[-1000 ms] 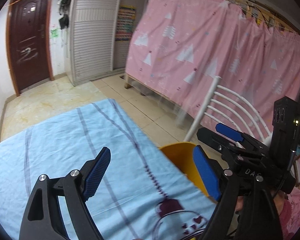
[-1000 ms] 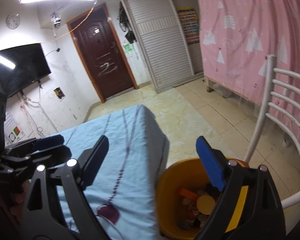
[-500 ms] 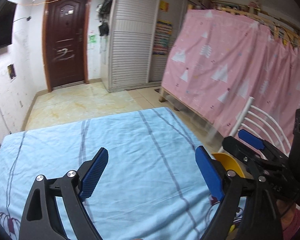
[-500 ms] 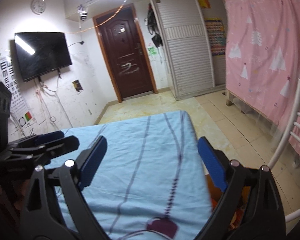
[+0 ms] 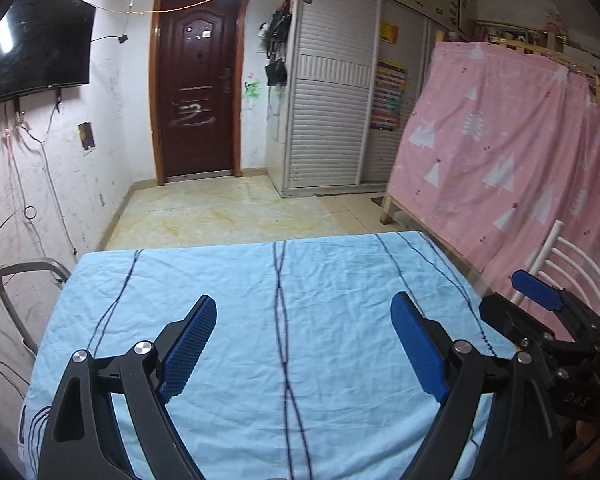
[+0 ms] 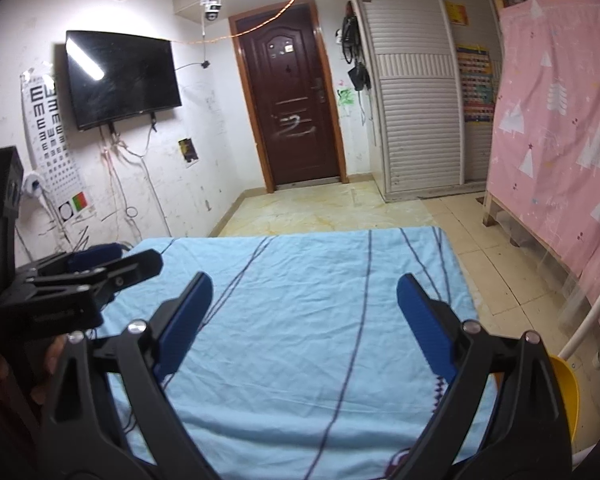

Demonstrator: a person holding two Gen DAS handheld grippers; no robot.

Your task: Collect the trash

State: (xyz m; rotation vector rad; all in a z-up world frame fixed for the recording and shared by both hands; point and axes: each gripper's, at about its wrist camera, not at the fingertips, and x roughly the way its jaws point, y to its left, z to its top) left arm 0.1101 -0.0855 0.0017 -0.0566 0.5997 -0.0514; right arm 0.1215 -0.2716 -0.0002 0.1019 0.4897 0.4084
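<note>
Trash: none visible on the worktop (image 5: 340, 280); whatever has been collected presumably sits in the yellow bin (image 6: 566, 392) at 4 o'clock, contents hidden. Left gripper (image 5: 304, 348) and right gripper (image 6: 304, 320) hover side by side, jaws wide, both empty. Best practice: scan the blue sheet's edges before finishing.

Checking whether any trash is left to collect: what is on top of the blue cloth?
The light blue cloth shows only wrinkles and dark stripes, no trash. Both open tools, left and right, hide its near corners.
</note>
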